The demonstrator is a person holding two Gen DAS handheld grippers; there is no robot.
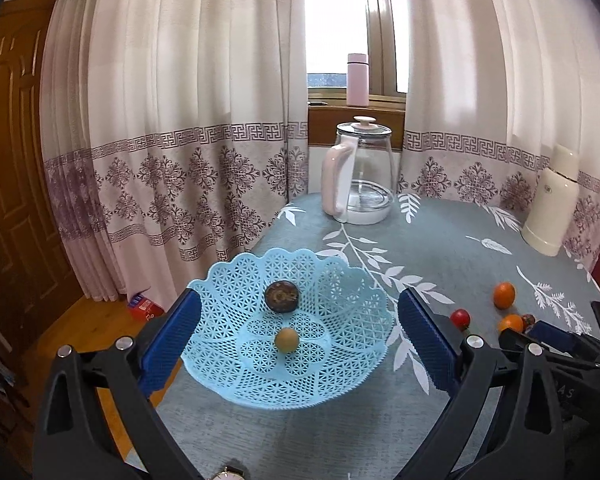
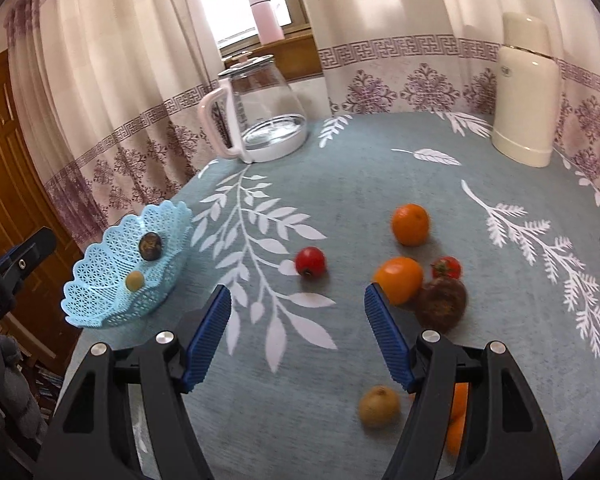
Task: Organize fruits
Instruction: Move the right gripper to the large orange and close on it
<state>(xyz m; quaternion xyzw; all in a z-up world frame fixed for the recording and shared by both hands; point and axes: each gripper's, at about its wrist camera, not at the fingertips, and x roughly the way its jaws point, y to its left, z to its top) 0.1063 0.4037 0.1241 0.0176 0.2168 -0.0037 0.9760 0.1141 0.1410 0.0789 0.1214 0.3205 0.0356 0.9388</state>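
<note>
The right gripper [image 2: 298, 330] hangs spread wide with nothing between its fingers. A small tan fruit [image 2: 379, 407] lies near its right finger; an orange [image 2: 457, 420] is half hidden behind that finger. Beyond the right fingertip sit a second orange [image 2: 398, 280], a dark brown fruit [image 2: 442, 304] touching it, and a tomato [image 2: 447, 267]; another tomato [image 2: 310, 261] lies ahead between the fingers, a third orange [image 2: 411, 224] farther off. The left gripper [image 1: 298, 338] is also wide, its fingers flanking the tilted blue basket [image 1: 340, 280], which holds a tan fruit [image 1: 287, 339] and a dark one [image 1: 282, 295]. Farther stand a glass kettle [image 2: 266, 114] and cream flask [image 2: 526, 88].
</note>
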